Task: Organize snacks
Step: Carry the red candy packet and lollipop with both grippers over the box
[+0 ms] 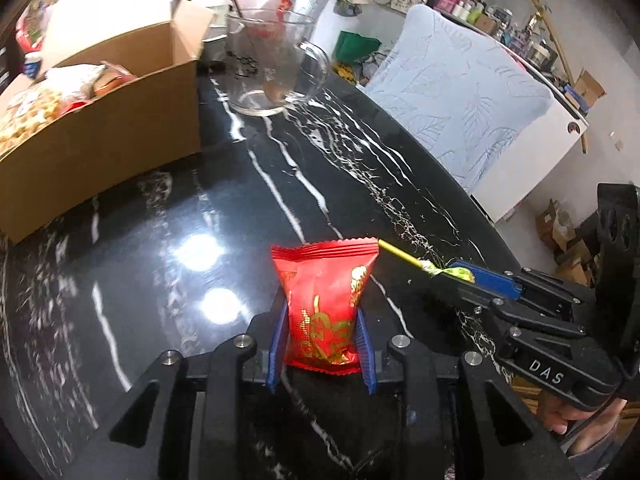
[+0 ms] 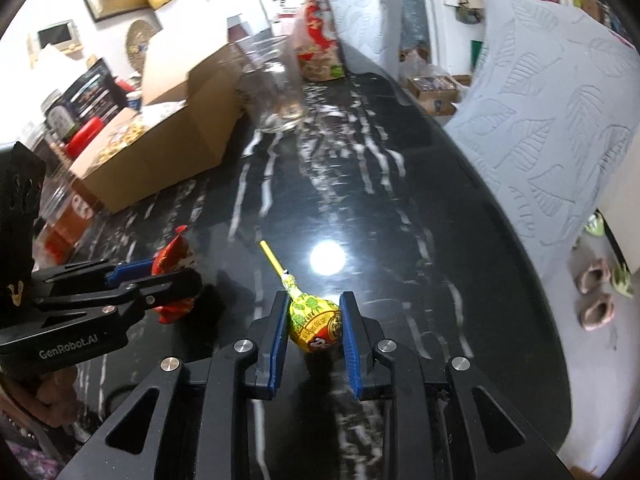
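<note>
My left gripper (image 1: pixel 322 312) is shut on a red snack packet (image 1: pixel 325 304), its blue pads pressing both sides, just above the black marble table (image 1: pixel 224 208). The same packet (image 2: pixel 174 264) and the left gripper (image 2: pixel 160 276) show at the left of the right wrist view. My right gripper (image 2: pixel 314 320) is shut on the wrapped head of a yellow lollipop (image 2: pixel 316 322), whose yellow stick points away from me. In the left wrist view the right gripper (image 1: pixel 464 276) enters from the right with the lollipop stick (image 1: pixel 400 254) poking out.
An open cardboard box (image 1: pixel 120 136) with several snacks stands at the back left. A glass mug (image 1: pixel 272 60) sits behind it, with a big snack bag (image 2: pixel 316 28) further back. Pale blue pillows (image 2: pixel 552 120) line the table's right edge.
</note>
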